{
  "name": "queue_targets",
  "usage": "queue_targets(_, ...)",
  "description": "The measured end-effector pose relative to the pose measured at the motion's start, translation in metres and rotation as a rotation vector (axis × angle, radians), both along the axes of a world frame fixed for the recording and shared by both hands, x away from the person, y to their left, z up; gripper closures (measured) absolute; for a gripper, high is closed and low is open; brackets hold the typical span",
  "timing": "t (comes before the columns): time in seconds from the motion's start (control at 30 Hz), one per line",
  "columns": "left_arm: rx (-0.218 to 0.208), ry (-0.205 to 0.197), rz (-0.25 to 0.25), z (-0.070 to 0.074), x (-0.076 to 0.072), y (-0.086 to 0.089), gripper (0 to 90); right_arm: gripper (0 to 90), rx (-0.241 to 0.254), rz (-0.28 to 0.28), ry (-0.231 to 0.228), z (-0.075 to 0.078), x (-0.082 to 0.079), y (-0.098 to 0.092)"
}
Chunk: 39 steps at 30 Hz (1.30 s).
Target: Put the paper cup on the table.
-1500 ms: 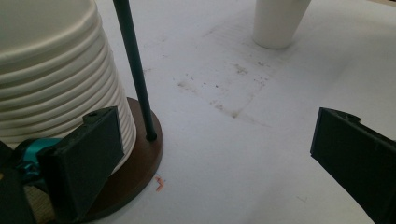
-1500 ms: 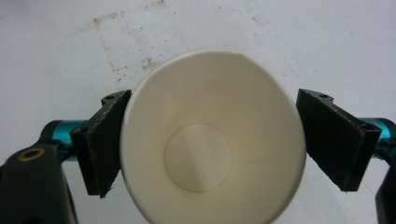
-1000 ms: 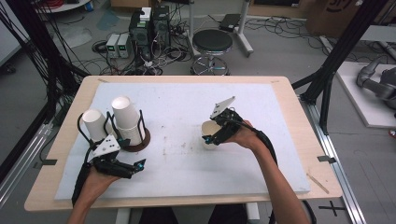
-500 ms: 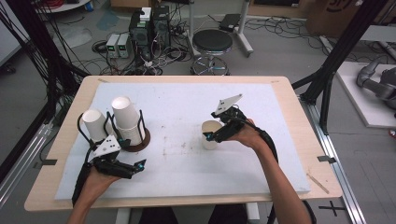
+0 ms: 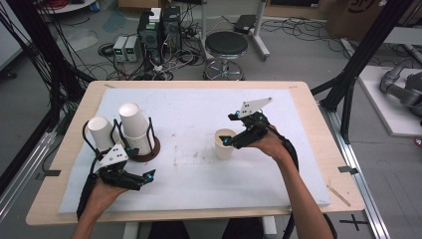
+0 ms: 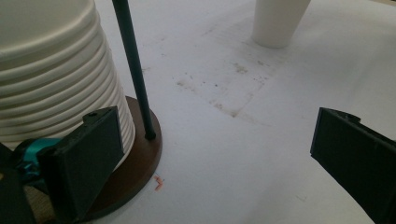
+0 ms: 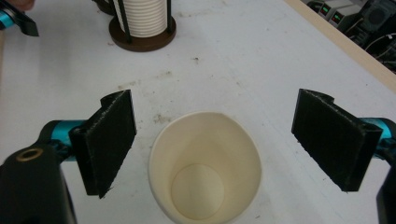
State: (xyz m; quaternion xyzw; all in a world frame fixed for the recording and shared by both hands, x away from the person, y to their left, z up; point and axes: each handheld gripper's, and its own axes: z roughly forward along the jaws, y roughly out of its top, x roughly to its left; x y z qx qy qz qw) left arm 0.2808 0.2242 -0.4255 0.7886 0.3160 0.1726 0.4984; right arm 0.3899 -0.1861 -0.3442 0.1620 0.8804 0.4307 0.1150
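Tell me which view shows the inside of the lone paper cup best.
The right gripper view: the paper cup stands upright, seen down to its empty bottom. The high view shows it small beside the right gripper; the left gripper view shows its lower part.

High view overhead, facing forward; claw views close, low; all share paper cup [image 5: 225, 143].

Paper cup [image 5: 224, 145], standing loose on the counter [image 5: 303, 107]: one. Stacks of paper cups [image 5: 133, 127] in the holder [image 5: 149, 152]: two. Grippers: two, left gripper [image 5: 130, 178] and right gripper [image 5: 238, 138].
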Motion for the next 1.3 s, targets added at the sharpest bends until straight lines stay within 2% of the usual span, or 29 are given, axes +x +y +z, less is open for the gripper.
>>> queue_targets(0.3, 0.001, 0.005, -0.002, -0.001, 0.000, 0.000, 2.4, 14.2, 0.039, -0.007, -0.024, 0.006, -0.008, -0.011)
queue_targets(0.6, 0.002, 0.003, 0.003, -0.001, 0.000, 0.001, 2.4, 14.2, 0.119, -0.042, -0.029, 0.009, -0.015, -0.035)
queue_targets(0.73, 0.004, 0.005, 0.001, -0.002, -0.001, 0.001, 2.4, 14.2, 0.138, -0.057, -0.035, 0.007, -0.019, -0.046)
queue_targets(1.07, -0.003, 0.001, 0.012, -0.002, -0.001, 0.002, 2.4, 14.2, 0.172, -0.107, -0.039, -0.004, -0.031, -0.076)
queue_targets(1.3, -0.001, 0.001, 0.014, -0.003, -0.002, 0.003, 2.4, 14.2, 0.183, -0.125, -0.029, -0.016, -0.039, -0.090)
